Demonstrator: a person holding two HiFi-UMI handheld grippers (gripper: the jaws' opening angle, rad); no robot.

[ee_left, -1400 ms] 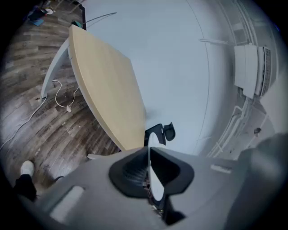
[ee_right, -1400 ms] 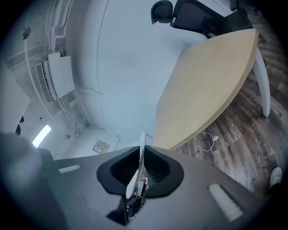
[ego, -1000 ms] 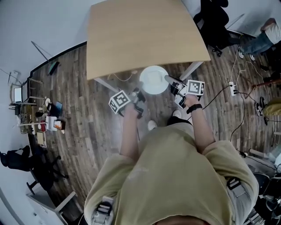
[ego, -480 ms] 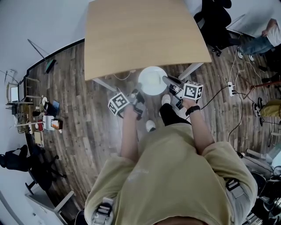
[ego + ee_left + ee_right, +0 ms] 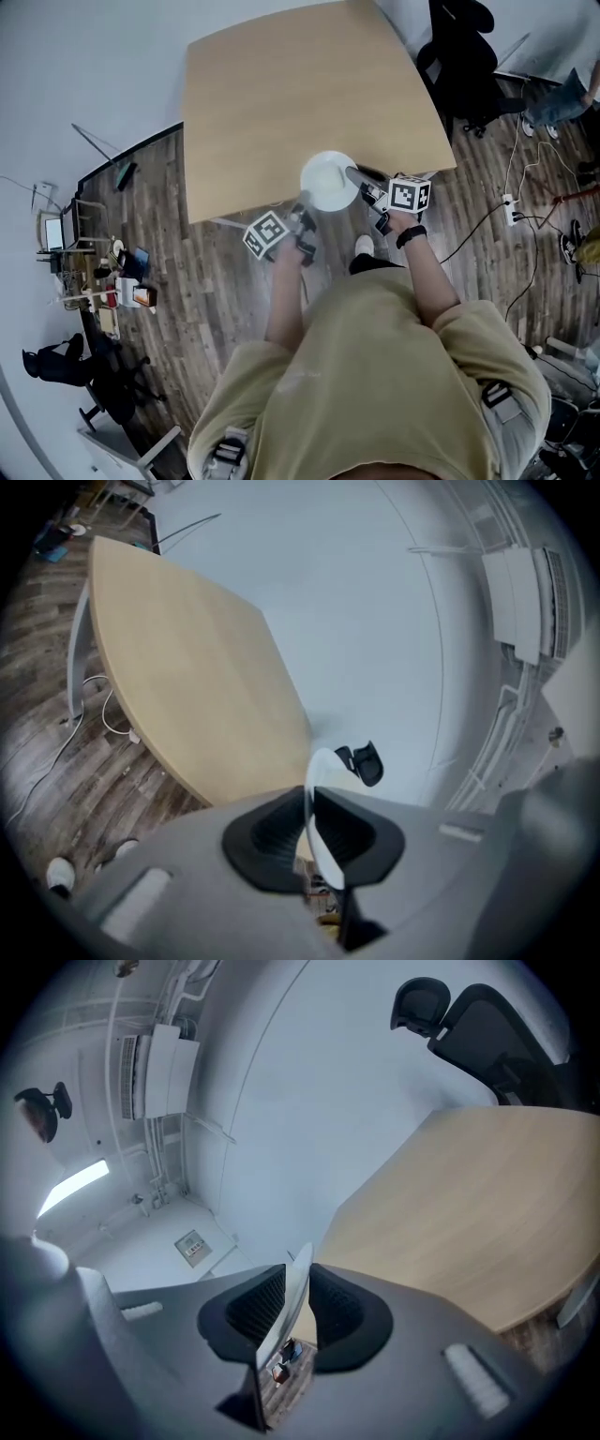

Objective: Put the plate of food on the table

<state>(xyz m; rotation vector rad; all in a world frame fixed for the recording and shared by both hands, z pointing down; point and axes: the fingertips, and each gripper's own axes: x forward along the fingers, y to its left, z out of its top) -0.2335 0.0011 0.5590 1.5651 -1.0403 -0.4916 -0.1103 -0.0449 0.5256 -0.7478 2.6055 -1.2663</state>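
White plate [image 5: 329, 180]: L gripper [image 5: 309, 819] jaws clamp rim, R gripper [image 5: 298, 1303] jaws slightly apart round rim.

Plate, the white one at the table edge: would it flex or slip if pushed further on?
The plate is probably stiff: gripped only at its thin rim by the left gripper, it shows no sag. Its white surface looks smooth, so it would likely slide easily on the wooden table.

The plate [image 5: 328, 180] now overlaps the near edge of the table [image 5: 281, 94], where before it hung over the floor short of that edge. The right gripper [image 5: 356, 174] has slackened: its jaws stand wider about the rim than before
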